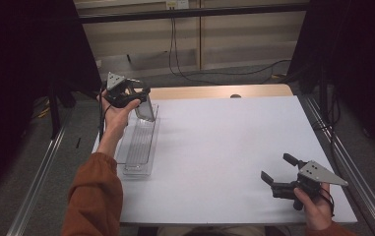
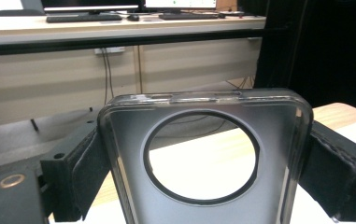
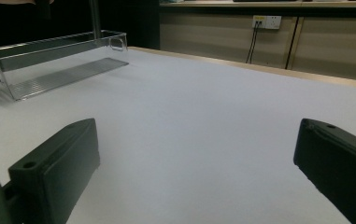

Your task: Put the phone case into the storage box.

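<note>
Our left tongs (image 1: 135, 96) are clamped on the phone case (image 2: 203, 163) above the clear tray (image 1: 138, 142); right tongs (image 1: 276, 171) sit apart over the counter (image 1: 224, 147).

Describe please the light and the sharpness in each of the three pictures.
High view: dim, even light, dark curtains at both sides, soft shadows under the clear tray. Left gripper view: the phone case, clamped in the left gripper, is close and slightly soft, with pale glare on its top rim. Right gripper view: the right gripper is near and blurred, the white table evenly lit.
</note>
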